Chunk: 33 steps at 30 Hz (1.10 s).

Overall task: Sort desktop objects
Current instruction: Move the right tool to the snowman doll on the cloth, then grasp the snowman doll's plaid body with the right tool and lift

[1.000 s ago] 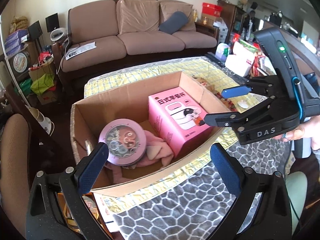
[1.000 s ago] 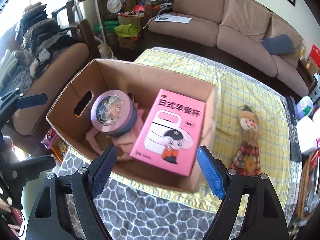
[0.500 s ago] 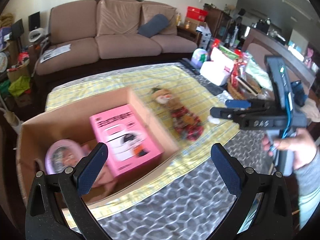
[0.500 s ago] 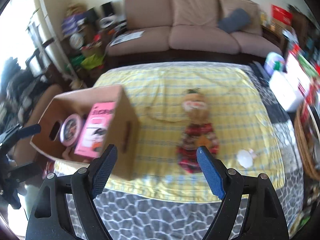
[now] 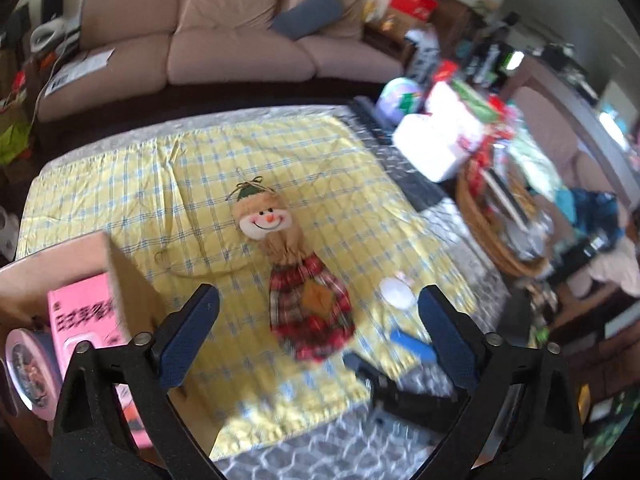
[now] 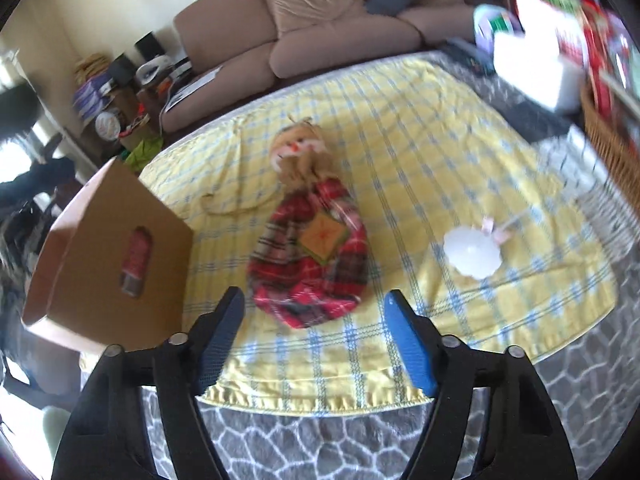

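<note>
A snowman doll point(image 5: 288, 264) with a red plaid body lies on the yellow checked cloth point(image 5: 120, 184). At the left stands a cardboard box point(image 5: 124, 280) holding a pink carton point(image 5: 80, 312) and a round pink tin point(image 5: 24, 376). A small white round object point(image 5: 398, 293) rests right of the doll. My left gripper point(image 5: 318, 300) is open and empty, well above the doll's lower body. My right gripper point(image 6: 315, 302) hovers just short of the doll point(image 6: 312, 248); its jaws are closing, with nothing pressed between them. Its fingers point(image 5: 412, 346) show in the left wrist view.
A wicker basket point(image 5: 492, 232) full of packets and white tissue packs point(image 5: 436, 148) crowd the table's right side. A dark flat device point(image 5: 416, 184) lies beside the cloth. The sofa point(image 5: 224, 40) stands behind the table. The box point(image 6: 108, 248) and white object point(image 6: 472, 258) flank the doll.
Both views swung from the box over to the doll. My right gripper came down close to the doll and its jaws narrowed. My left gripper stayed open.
</note>
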Each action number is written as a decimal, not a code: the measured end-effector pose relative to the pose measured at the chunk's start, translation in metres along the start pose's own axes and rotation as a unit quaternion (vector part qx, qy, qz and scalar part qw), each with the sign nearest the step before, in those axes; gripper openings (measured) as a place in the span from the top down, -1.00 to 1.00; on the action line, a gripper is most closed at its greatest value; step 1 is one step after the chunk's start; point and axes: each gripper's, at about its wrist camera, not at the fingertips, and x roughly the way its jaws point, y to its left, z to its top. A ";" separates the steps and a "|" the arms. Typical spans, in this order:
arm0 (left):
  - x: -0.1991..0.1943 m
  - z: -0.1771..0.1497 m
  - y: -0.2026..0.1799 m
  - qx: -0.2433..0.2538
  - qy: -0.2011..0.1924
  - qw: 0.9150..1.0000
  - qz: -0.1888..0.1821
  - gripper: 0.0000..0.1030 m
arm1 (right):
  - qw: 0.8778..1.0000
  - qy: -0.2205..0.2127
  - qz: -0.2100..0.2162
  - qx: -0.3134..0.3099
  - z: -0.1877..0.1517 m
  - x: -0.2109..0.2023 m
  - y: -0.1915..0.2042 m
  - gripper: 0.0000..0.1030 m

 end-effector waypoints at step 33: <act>0.125 0.007 0.003 -0.013 0.082 0.996 0.034 0.30 | 0.995 -0.017 0.076 -0.054 -0.012 0.010 0.025 0.57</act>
